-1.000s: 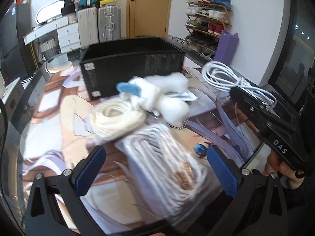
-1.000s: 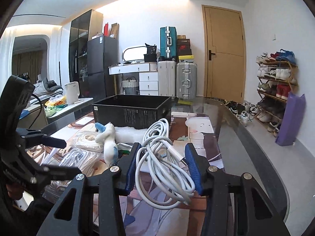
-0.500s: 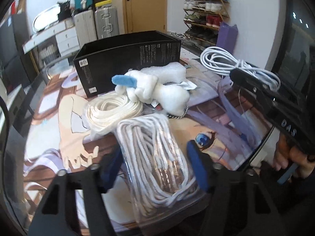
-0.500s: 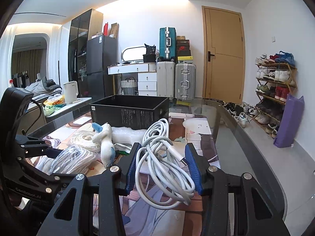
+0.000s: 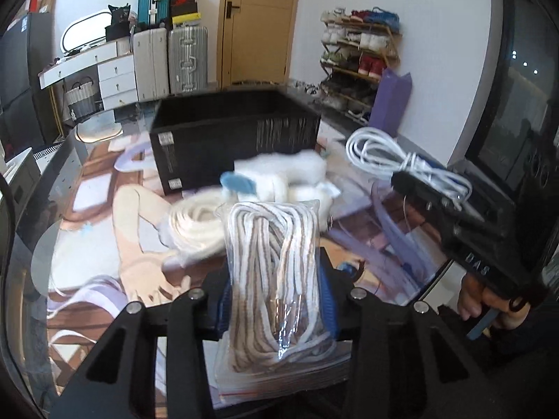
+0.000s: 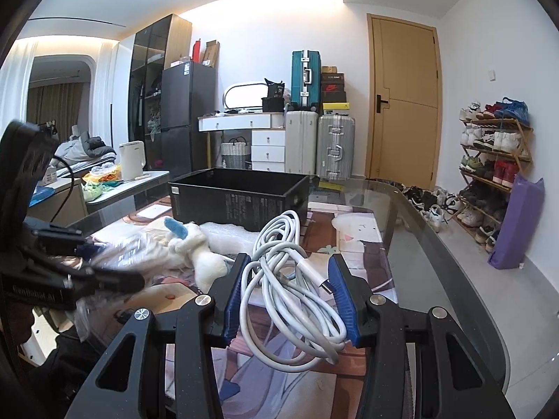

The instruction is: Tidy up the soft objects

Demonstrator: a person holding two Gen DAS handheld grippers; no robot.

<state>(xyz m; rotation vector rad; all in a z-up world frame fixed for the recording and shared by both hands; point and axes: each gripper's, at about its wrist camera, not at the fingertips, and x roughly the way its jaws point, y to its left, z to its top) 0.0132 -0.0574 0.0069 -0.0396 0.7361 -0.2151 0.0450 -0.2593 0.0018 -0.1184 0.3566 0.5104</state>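
The left gripper (image 5: 277, 300), jaws just closing, pinches the bagged rope (image 5: 276, 279) above the table (image 5: 91, 216). The slick bag could slide out of the pads, I judge. The right gripper (image 6: 286, 296) clamps the white cable (image 6: 290, 279) — a trailing loop may snag the plush toy (image 6: 199, 255). Beyond, the black box (image 6: 241, 199) waits; its print is illegible — "DAS" shows on the right tool's body.
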